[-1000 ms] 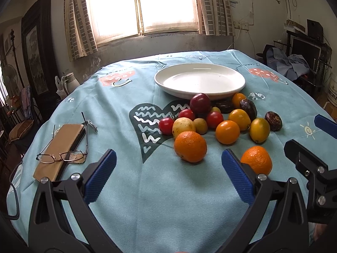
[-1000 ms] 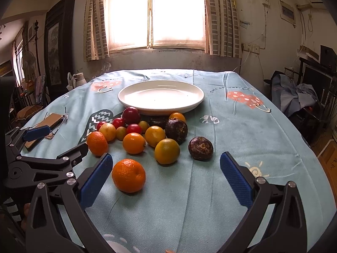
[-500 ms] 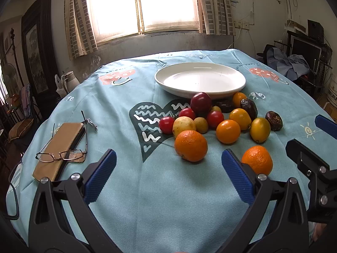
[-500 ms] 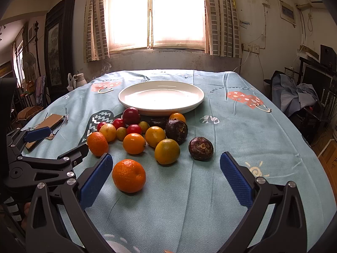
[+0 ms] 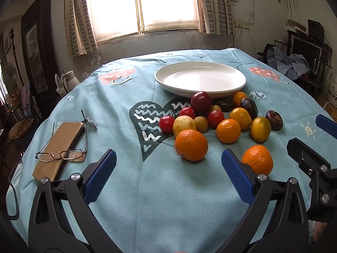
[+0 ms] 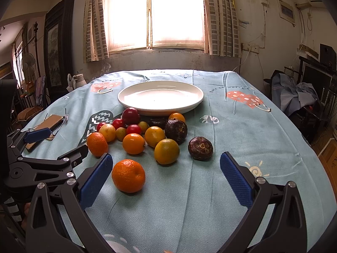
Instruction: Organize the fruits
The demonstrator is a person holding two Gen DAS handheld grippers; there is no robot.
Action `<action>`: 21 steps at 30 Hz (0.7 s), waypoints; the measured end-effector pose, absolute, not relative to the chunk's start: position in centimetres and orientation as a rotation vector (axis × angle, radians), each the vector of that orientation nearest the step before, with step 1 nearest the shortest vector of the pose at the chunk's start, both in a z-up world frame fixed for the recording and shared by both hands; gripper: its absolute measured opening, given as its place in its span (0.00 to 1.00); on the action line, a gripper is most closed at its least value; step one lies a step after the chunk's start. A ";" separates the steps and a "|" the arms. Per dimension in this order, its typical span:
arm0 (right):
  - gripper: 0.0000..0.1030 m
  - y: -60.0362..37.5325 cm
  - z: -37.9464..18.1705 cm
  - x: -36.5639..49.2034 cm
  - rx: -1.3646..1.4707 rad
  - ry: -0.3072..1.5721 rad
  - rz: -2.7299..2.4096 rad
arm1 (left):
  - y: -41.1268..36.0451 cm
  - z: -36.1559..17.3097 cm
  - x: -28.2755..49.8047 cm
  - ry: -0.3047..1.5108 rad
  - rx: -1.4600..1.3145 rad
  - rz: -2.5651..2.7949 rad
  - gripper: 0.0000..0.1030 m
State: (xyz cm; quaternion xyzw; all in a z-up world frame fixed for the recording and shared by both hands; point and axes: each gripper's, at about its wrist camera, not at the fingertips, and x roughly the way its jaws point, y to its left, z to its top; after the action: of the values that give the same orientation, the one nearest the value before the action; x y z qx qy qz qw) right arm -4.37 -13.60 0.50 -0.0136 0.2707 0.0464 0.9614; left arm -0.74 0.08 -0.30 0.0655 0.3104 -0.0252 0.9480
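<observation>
Left wrist view: left tongs (image 5: 168, 175) are hovering over the counter (image 5: 147, 189) with jaws spread wide, gripping nothing. An orange (image 5: 191, 144) is lying just ahead between the blue pads (image 5: 100, 176); a second orange (image 5: 257, 162) is sitting just beyond the right-hand pad, partly hidden by it. Behind them the fruit pile (image 5: 219, 118) is resting on the cloth: red, yellow, orange and dark pieces bunched together, the rearmost ones lying against the near rim of the white plate (image 5: 200, 78), which is holding nothing. Glasses (image 5: 61, 155) are lying on a tan case (image 5: 60, 145) at the left. Right tongs (image 5: 316, 147) are showing at the right edge.

Right wrist view: right tongs (image 6: 164, 181) are also standing wide open and empty above the counter. The second orange (image 6: 128, 175) is sitting close to the left pad (image 6: 94, 184), apart from it. A dark fruit (image 6: 200, 148) is lying alone, right of the pile. Left tongs (image 6: 59, 145) are showing at the left, open.
</observation>
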 end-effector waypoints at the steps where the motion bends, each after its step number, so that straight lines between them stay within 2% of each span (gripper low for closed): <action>1: 0.99 -13.6 0.5 -4.4 -0.028 0.549 0.094 | 0.1 -0.3 -0.7 0.632 0.133 -0.051 0.98; 21: 0.99 -13.6 0.5 -4.3 -0.026 0.550 0.096 | 0.1 -0.4 -0.8 0.635 0.133 -0.052 0.98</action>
State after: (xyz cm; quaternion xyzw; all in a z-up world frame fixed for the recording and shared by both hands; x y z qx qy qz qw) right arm -4.35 -13.56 0.47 -0.0127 0.2716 0.0473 0.9612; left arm -0.78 0.07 -0.41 0.0652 0.3121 -0.0257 0.9474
